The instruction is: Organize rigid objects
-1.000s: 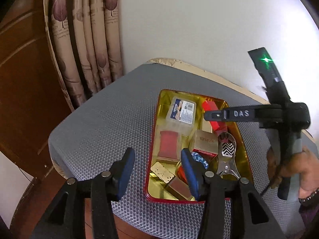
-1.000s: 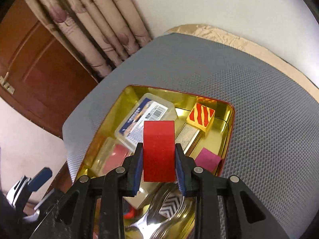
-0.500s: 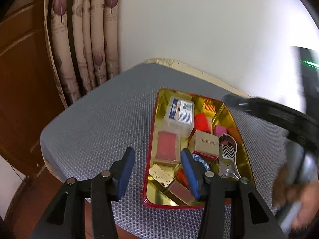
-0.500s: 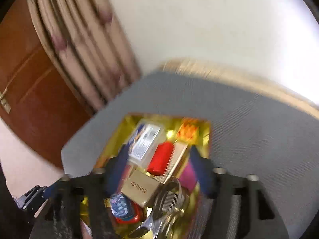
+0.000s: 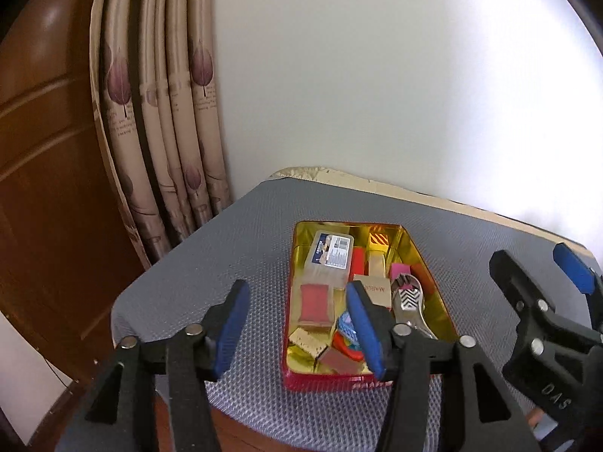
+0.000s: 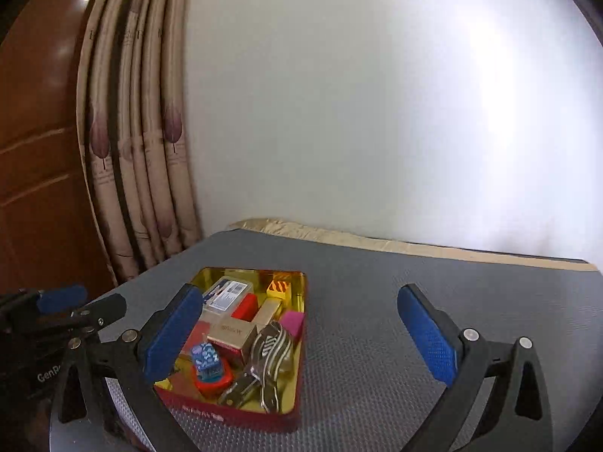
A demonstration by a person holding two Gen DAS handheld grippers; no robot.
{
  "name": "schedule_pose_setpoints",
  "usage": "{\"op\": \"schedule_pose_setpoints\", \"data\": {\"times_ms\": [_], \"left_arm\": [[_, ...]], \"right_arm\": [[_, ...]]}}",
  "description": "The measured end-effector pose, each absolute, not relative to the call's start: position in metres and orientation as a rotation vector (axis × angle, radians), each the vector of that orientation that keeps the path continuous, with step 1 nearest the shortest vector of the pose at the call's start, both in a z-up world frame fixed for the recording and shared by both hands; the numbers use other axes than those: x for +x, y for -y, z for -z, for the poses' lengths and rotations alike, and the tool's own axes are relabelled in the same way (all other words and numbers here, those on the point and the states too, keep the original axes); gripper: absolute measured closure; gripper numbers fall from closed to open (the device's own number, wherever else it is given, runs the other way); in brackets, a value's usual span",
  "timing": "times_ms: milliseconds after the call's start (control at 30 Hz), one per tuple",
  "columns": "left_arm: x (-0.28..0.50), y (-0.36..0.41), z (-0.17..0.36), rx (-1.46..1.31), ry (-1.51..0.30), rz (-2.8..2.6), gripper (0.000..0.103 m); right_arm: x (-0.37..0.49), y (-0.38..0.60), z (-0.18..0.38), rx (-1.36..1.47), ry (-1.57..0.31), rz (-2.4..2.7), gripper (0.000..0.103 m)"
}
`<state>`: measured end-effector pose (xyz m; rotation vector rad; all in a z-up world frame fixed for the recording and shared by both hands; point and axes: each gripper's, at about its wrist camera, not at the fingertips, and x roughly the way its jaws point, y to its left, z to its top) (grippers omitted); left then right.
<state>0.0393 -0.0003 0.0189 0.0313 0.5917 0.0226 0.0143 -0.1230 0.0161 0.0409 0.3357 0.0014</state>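
Nearest, the left tool point(image 5: 297, 324) hangs over the near left corner of the tin point(image 5: 412, 243), jaws partly apart, opening and empty. The right tool point(image 6: 301, 333) stands just right of the tin, jaws widening to full spread, also empty. The tin lies ahead of both, long axis running near to far, packed with a metal clip point(image 5: 409, 303), a cardboard box point(image 5: 375, 288), a red block point(image 6: 245, 307) and a clear case point(image 5: 329, 254). The left tool looks nearer. Grey mesh tabletop point(image 6: 414, 301); beyond, curtain point(image 5: 166, 143), wooden door point(image 5: 45, 173), white wall point(image 6: 377, 113).
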Motion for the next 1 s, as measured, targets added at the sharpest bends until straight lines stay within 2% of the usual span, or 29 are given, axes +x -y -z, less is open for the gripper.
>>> {"op": "schedule_pose_setpoints", "data": {"times_ms": [267, 1000], "left_arm": [[0.025, -0.005, -0.022, 0.015, -0.603, -0.031, 0.047], [0.023, -0.005, -0.009, -0.02, -0.663, -0.038, 0.046]], "right_arm": [[-0.012, 0.108, -0.012, 0.006, -0.387, 0.019, 0.0], [-0.029, 0.105, -0.019, 0.018, -0.38, 0.034, 0.001]]}}
